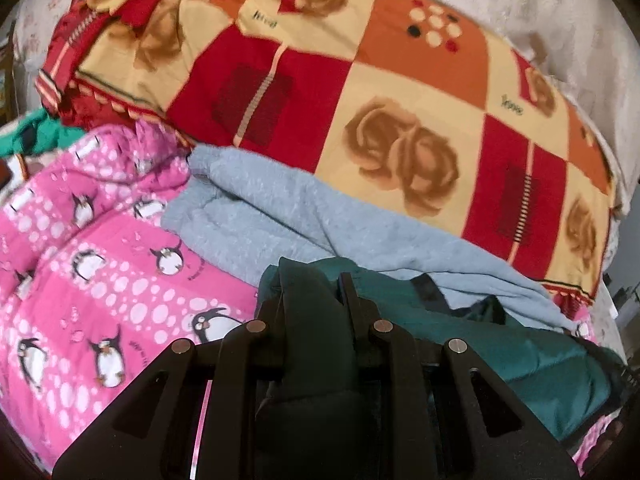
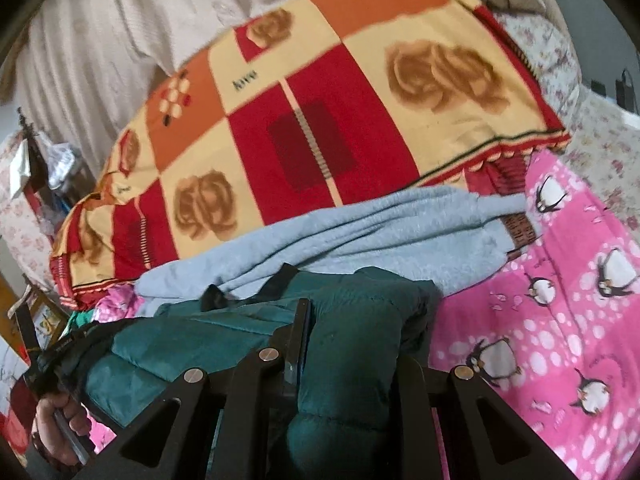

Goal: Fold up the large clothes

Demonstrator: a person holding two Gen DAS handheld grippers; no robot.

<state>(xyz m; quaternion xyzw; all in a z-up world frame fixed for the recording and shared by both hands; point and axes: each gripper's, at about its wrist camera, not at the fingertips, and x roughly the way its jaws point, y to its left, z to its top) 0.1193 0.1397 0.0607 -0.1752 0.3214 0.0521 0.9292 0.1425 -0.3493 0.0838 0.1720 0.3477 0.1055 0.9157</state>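
Two grippers are pinching the same dark green padded jacket (image 1: 520, 360), one at each end. I am seeing the left gripper (image 1: 314, 292) with its fingers nearly pressed together, a thick fold of the jacket bunching between them and spilling back toward the camera. My right gripper (image 2: 352, 308) is squeezing another fold the same way, jaws almost closed, though the jacket is hiding its right finger. The jacket is hanging between the two, stretching across above a light blue towel (image 1: 304, 216) and a pink blanket with penguins (image 1: 100, 240). Behind them a red, orange and cream blanket with roses (image 1: 360, 92) is lying on the bed. In the right wrist view, a hand (image 2: 60, 428) is gripping a handle at lower left. I am seeing no containers here.
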